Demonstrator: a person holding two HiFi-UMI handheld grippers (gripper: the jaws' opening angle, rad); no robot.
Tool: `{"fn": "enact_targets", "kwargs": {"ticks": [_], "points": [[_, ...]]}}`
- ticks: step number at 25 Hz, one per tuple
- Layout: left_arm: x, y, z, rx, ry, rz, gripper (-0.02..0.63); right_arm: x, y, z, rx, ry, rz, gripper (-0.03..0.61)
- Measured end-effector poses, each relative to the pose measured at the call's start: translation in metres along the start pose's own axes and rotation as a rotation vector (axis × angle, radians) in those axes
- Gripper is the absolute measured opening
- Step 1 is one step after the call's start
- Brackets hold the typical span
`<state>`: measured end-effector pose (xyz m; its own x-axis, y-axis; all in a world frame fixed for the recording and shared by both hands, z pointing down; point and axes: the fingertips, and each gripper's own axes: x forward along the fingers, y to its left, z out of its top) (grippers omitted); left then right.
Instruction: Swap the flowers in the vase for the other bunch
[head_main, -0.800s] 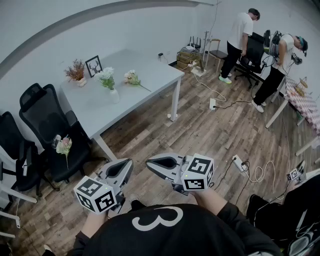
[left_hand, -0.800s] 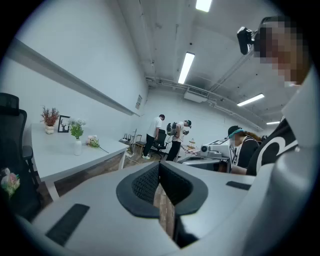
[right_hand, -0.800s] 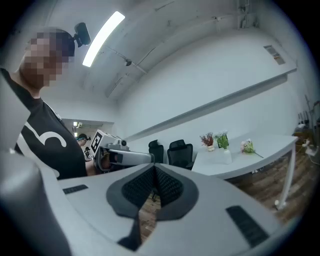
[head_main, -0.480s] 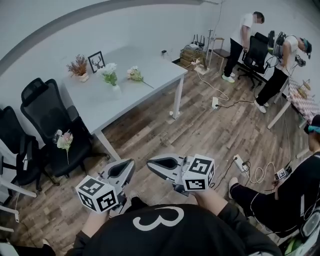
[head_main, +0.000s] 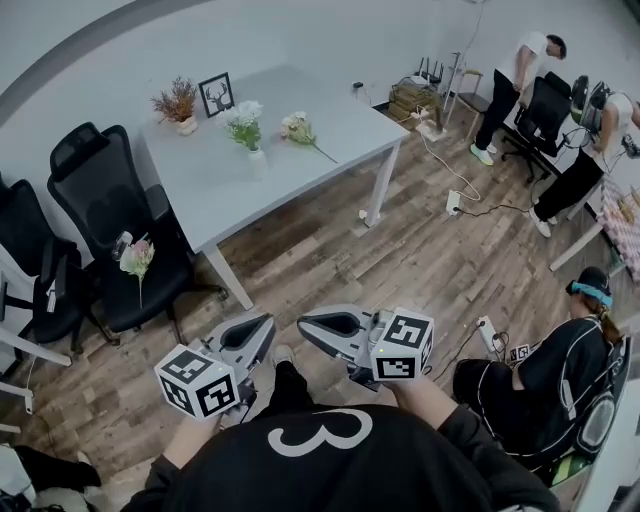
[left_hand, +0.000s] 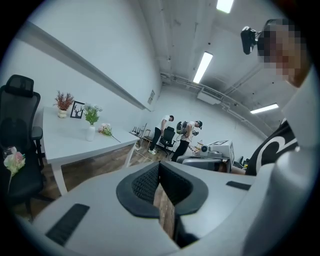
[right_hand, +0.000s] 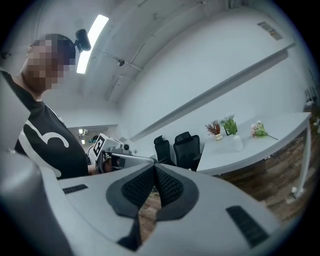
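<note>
A white vase (head_main: 256, 155) with a green and white bunch (head_main: 245, 118) stands on the grey table (head_main: 220, 190). A pink and white bunch (head_main: 298, 127) lies on the table to the vase's right. A further pink flower (head_main: 136, 258) rests on a black chair. Both grippers hang over the wooden floor, far short of the table. My left gripper (head_main: 264, 322) is shut and empty, as is my right gripper (head_main: 304, 325). The left gripper view shows the vase (left_hand: 90, 132) beyond closed jaws. The right gripper view shows it (right_hand: 235, 142) too.
A dried plant in a pot (head_main: 178, 102) and a framed picture (head_main: 216, 94) stand at the table's back. Black office chairs (head_main: 95, 190) line the left. A person (head_main: 560, 365) sits on the floor at right. A power strip and cables (head_main: 487, 333) lie nearby; two people stand far right.
The table and chairs have slid right and grown larger in the head view. The person crouching at the right has come further into view. Both grippers stay shut in front of the body.
</note>
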<state>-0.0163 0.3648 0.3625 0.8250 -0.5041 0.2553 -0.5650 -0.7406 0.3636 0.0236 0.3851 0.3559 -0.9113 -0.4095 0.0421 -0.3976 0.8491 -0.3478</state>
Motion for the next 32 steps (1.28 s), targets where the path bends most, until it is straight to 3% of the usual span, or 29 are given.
{"fn": "enact_targets", "kwargs": {"ticks": [7,20,32], "points": [[0.044,0.074,0.022,-0.051,0.021,-0.02,0.012,0.036,-0.079,0.01,0.056,0.005,-0.05,0.009],[0.092,0.213,0.118,-0.051,-0.024,-0.087,0.011,0.132,-0.209,0.094,0.029,-0.017,-0.122,0.009],[0.125,0.267,0.146,-0.006,-0.032,-0.095,0.012,0.168,-0.277,0.108,0.075,-0.051,-0.138,0.009]]}}
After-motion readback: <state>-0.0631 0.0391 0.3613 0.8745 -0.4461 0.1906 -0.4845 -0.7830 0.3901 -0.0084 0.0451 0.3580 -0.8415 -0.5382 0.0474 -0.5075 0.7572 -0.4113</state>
